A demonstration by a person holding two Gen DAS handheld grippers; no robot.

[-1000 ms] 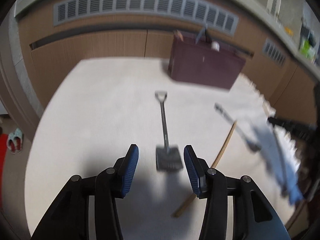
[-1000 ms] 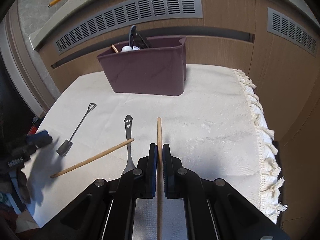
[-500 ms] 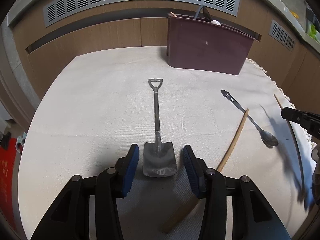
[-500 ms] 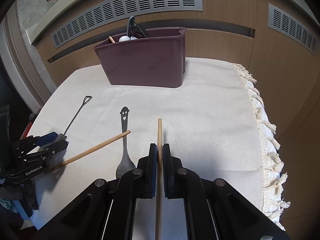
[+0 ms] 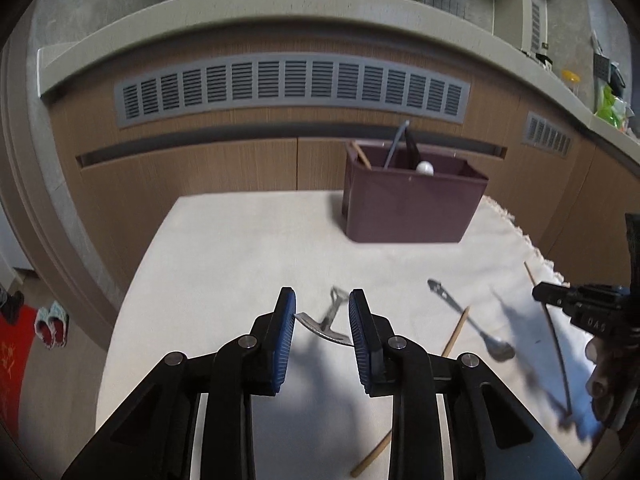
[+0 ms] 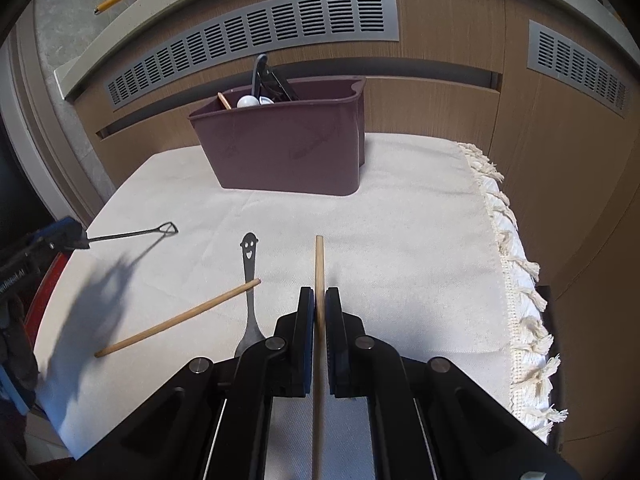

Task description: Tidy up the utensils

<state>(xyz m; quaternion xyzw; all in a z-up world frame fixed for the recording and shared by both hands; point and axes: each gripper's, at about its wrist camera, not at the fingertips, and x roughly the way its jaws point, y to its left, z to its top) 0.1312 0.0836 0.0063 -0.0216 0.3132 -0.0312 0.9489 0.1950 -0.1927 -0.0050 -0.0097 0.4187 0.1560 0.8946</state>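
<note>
Lifted off worktop (image 6: 400, 216): shovel spoon (image 5: 324, 326) in my left jaws, handle pointing at bin (image 5: 408, 208); right jaws clamp chopstick (image 6: 319, 272).

Utensil bin (image 6: 288, 152) at cloth's (image 6: 420, 240) far edge; spoon (image 6: 249, 280), chopstick (image 6: 180, 318) nearer, crossing.

1. Utensil bin (image 6: 288, 152): dark maroon plastic, plain.
2. Tablecloth (image 6: 400, 248): cream, plain weave, with a fringe (image 6: 528, 320) of off-white tassels.
3. Left gripper (image 5: 322, 322): black body, blue ribbed pads (image 5: 285, 340), silver pivot bolts.
4. Right gripper (image 6: 316, 308): black body, silver bolts.
5. Held chopstick (image 6: 319, 264): pale tan wood.
6. Loose chopstick (image 6: 180, 318): light brown wood.
7. Spoon (image 6: 249, 276): dark grey metal, smiley-face cut-out at the handle end.
8. Shovel-shaped spoon (image 6: 132, 234): dark grey metal.
9. Cabinet front (image 6: 440, 92): brown wood grain; vent grille (image 6: 256, 36) grey, slotted.
10. Slippers (image 5: 50, 322): pale teal with red lining.
</note>
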